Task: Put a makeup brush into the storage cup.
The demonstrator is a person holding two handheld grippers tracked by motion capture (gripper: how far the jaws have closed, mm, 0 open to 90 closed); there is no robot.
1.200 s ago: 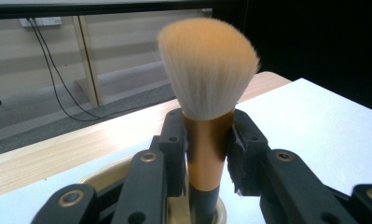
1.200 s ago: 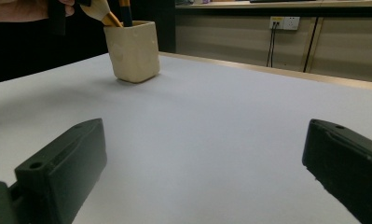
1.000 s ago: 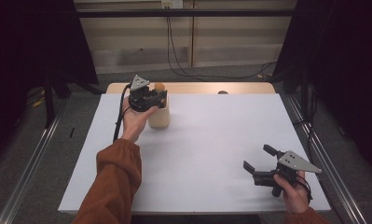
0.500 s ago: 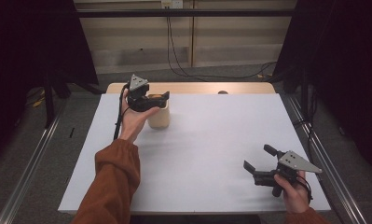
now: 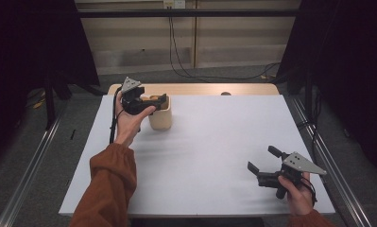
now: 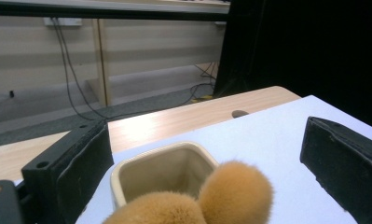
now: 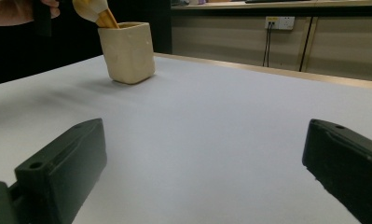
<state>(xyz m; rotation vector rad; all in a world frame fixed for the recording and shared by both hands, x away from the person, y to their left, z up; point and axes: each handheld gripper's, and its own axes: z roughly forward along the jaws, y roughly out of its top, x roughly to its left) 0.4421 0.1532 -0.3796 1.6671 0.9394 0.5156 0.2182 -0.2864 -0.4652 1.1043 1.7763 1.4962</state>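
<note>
A cream square cup (image 5: pixel 160 119) stands at the far left of the white table (image 5: pixel 214 142). Two fluffy tan brush heads (image 6: pixel 235 191) stick up out of the cup (image 6: pixel 174 163). My left gripper (image 5: pixel 157 98) hovers just over the cup's mouth. Its jaws have just been opening and stand wide apart in the left gripper view (image 6: pixel 211 149), with the brush heads between them but untouched. Near the front right edge, my right gripper (image 5: pixel 261 159) is open and holds nothing (image 7: pixel 202 158). From there the cup (image 7: pixel 127 51) and a brush (image 7: pixel 93 7) show far off.
A bare wooden strip (image 5: pixel 200 89) with a small hole (image 5: pixel 225 93) runs along the table's far edge. Behind it are a pale wall and hanging cables (image 5: pixel 176 52). Metal rails (image 5: pixel 35 161) flank the table on the floor.
The left jaws have opened over the cup and let go of the brush, and the left hand has shifted slightly left. The right gripper has not moved.
</note>
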